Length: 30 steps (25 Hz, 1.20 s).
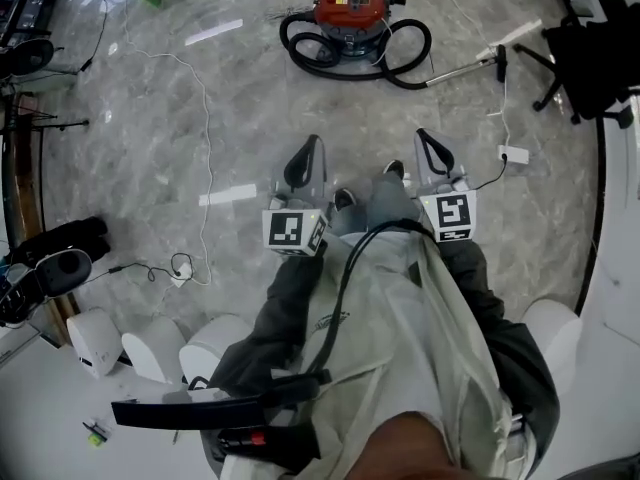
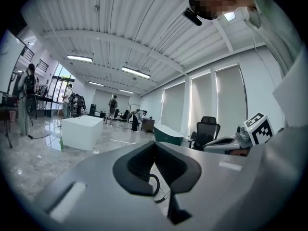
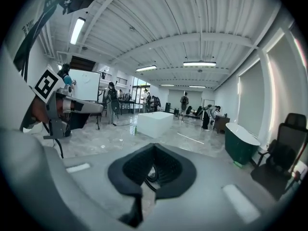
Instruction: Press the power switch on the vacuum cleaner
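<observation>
The red vacuum cleaner [image 1: 349,10] stands on the marble floor at the far middle of the head view, with its black hose [image 1: 400,63] coiled around it. My left gripper [image 1: 314,142] and right gripper [image 1: 421,134] are held side by side at waist height, well short of the vacuum and pointing toward it. Both are shut with nothing between the jaws. In the left gripper view my left gripper [image 2: 154,144] looks level across the hall, as does my right gripper [image 3: 153,146] in the right gripper view. The power switch is too small to make out.
The vacuum's metal wand [image 1: 465,65] lies to its right, near a black office chair [image 1: 585,58]. A white cable [image 1: 205,138] and a plug adapter [image 1: 513,154] lie on the floor. White pods [image 1: 160,346] stand at lower left. People, a white block [image 3: 155,122] and a green tub [image 3: 242,143] are far off.
</observation>
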### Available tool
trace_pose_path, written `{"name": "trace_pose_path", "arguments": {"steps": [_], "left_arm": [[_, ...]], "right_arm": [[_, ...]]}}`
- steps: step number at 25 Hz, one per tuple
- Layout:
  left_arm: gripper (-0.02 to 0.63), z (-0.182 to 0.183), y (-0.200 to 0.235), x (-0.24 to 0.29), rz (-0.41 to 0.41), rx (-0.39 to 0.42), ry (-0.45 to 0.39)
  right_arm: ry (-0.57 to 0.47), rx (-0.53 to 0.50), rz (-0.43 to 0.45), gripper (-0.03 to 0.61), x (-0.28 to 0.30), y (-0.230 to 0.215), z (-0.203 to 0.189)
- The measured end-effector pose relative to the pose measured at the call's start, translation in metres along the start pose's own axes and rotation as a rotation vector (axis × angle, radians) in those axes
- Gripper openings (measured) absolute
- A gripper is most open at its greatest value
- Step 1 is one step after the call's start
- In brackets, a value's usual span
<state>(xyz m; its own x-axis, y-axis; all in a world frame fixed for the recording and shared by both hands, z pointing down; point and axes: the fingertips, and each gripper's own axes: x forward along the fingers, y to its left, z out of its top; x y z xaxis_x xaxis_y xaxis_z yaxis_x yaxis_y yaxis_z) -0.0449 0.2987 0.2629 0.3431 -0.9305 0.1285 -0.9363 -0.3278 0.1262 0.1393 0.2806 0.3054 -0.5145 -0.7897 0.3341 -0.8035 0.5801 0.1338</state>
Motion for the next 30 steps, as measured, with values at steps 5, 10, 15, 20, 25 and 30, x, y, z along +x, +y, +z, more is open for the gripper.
{"name": "trace_pose_path", "arguments": {"steps": [5,10,15,20,25,30], "left_arm": [[0.003,0.008,0.008,-0.012,-0.01,-0.01,-0.022],[0.002,0.018,0.005,-0.017,-0.006,0.02,-0.042],[0.003,0.014,-0.003,-0.011,-0.005,0.023,-0.04],[0.002,0.012,-0.017,0.004,-0.021,0.011,-0.027],[0.002,0.004,-0.031,0.02,-0.041,-0.007,-0.005],[0.003,-0.004,-0.045,0.036,-0.063,-0.009,0.02]], "right_arm": [[-0.024,-0.004,0.0,-0.003,-0.01,0.028,0.006],[-0.018,-0.006,-0.007,-0.003,-0.016,0.031,0.005],[-0.022,-0.034,0.0,-0.002,-0.015,0.021,0.011],[-0.003,-0.057,-0.001,-0.002,-0.011,0.007,0.011],[0.004,-0.065,0.003,-0.002,-0.012,-0.008,0.009],[0.013,-0.064,0.008,-0.003,-0.02,-0.019,0.002]]}}
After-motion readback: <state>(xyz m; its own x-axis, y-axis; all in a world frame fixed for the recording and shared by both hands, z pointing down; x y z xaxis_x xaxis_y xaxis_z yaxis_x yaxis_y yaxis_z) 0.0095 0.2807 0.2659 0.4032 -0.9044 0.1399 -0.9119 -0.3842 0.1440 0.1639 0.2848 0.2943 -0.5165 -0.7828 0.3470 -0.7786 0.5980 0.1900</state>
